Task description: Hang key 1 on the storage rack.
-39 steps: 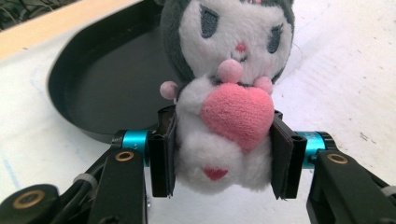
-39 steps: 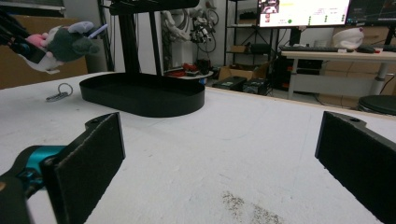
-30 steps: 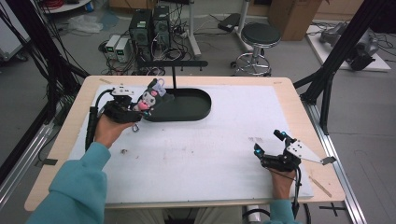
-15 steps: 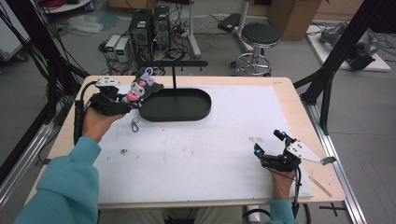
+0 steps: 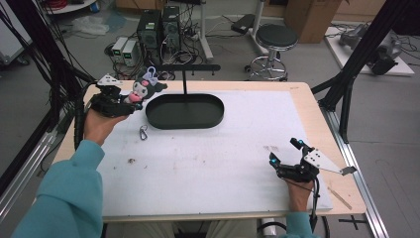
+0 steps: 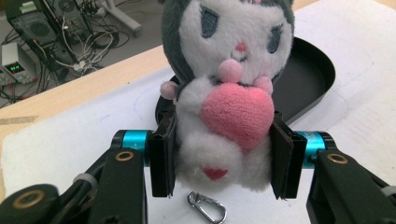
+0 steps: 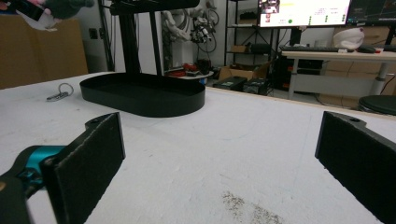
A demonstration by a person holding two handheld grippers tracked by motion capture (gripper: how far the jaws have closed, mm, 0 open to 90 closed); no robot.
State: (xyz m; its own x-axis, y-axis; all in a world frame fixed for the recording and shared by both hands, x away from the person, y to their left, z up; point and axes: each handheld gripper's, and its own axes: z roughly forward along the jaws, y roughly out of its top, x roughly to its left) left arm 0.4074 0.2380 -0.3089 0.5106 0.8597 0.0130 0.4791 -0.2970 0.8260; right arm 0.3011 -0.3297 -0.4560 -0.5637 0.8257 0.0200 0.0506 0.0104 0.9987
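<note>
Holding one plush toy [image 6: 224, 98] clamped by its body between its two pads, the left gripper [image 5: 118, 103] is carrying it in the air just beside the left end of the tray [image 5: 184, 112], near the table's far-left corner. The toy is sitting upright in the jaws, face towards the gripper's camera, a pink heart at its chest.

Progress, as judged: the pick-up is done and the toy is clear of the mat; the placing is not yet done. The stand's crossbar [image 5: 187, 67] is carrying nothing, so the toy is probably heading there or into the tray.

Resting low over the white mat [image 5: 208, 163] at the near right, well apart from the work, the right gripper [image 5: 283, 156] is gaping wide with nothing between its pads.

Count:
- plush toys: one, gripped.
- metal clips [image 5: 143, 132]: one, lying on the mat beside the tray; whether it is tied to the toy cannot be told.
- trays: one, black, oval, with nothing lying in it.
- stands: one post with one crossbar, rising at the tray's far edge.
- grippers: two, one loaded, one idle.
</note>
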